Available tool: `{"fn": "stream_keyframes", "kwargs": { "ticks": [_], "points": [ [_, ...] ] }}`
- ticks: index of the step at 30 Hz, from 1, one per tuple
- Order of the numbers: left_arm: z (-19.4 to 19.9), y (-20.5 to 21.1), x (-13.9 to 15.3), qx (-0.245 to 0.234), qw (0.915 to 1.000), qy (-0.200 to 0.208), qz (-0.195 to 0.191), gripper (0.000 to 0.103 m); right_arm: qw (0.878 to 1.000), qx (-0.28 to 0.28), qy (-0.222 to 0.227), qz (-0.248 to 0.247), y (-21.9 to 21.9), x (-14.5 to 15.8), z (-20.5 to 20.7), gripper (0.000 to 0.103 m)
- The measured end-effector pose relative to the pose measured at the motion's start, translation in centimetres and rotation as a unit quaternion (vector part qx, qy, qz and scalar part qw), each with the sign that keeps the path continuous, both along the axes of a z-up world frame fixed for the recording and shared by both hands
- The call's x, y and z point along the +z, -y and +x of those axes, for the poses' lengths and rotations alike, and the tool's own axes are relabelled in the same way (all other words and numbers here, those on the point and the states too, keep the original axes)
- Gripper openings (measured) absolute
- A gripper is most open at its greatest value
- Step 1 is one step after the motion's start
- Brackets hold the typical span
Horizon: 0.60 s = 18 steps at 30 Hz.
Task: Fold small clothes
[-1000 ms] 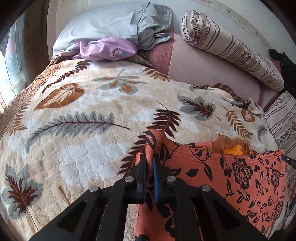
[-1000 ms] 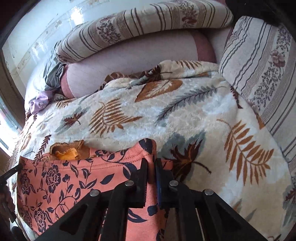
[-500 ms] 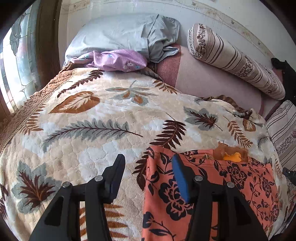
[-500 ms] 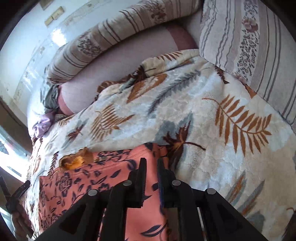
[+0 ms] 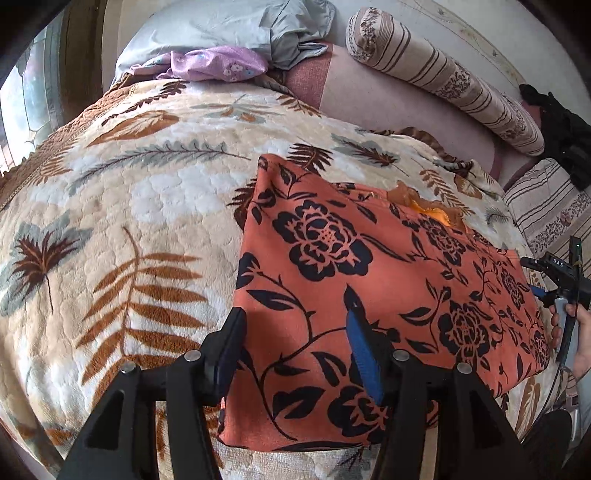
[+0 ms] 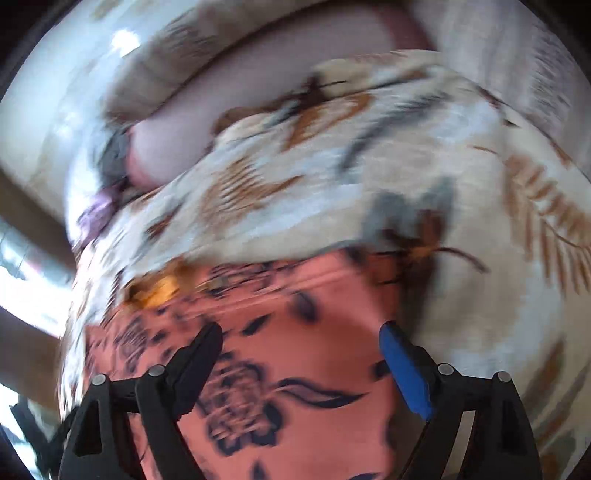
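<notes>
Now both tools, left tool (image 5: 293, 345) and right tool (image 6: 301, 354), hover wide open, gripping nothing, above the orange floral garment (image 5: 369, 295) lying flat on the bed's leaf-patterned blanket (image 5: 129, 206); probably between folds, needing fresh edge grips.

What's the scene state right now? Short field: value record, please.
surface: leaf-print blanket on a bed
garment: orange floral cloth, lying spread out on the blanket
left gripper: open, over the cloth's near left edge
right gripper: open, above the cloth; view motion-blurred
background: striped bolster, grey pillow, purple cloth
</notes>
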<state>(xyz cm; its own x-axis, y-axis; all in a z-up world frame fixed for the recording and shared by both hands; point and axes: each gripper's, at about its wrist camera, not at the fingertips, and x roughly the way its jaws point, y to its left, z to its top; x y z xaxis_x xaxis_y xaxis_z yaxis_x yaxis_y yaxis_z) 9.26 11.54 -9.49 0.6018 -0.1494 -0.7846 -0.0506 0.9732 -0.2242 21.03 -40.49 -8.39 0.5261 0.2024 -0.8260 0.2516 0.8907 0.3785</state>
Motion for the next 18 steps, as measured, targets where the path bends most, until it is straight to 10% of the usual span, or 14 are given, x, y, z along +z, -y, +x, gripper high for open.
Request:
{"fn": "stream_keyframes", "kwargs": {
  "ticks": [3,7,11,17,18],
  "points": [
    [-0.1,-0.1,0.1,0.000,0.9999,0.015,-0.003,0.057,0.995,-0.037,0.037,0.087,3.8,0.5,-1.7,0.087],
    [0.3,-0.5,-0.2,0.010,0.9996,0.017,-0.019,0.057,0.996,0.018,0.077,0.033,2.1,3.3,-2.0,0.087],
    [0.2,-1.0,-0.2,0.016,0.9994,0.022,-0.020,0.057,0.998,0.063,0.024,-0.018,-0.2,1.7,1.0,0.030],
    [0.1,-1.8,-0.5,0.026,0.9989,0.019,-0.033,0.057,0.996,0.071,-0.002,-0.062,-1.6,-0.4,2.4,0.031],
    [0.1,-1.7,-0.4,0.024,0.9989,0.021,-0.033,0.057,0.995,0.076,-0.005,-0.062,-1.7,-0.4,2.4,0.017]
  ]
}}
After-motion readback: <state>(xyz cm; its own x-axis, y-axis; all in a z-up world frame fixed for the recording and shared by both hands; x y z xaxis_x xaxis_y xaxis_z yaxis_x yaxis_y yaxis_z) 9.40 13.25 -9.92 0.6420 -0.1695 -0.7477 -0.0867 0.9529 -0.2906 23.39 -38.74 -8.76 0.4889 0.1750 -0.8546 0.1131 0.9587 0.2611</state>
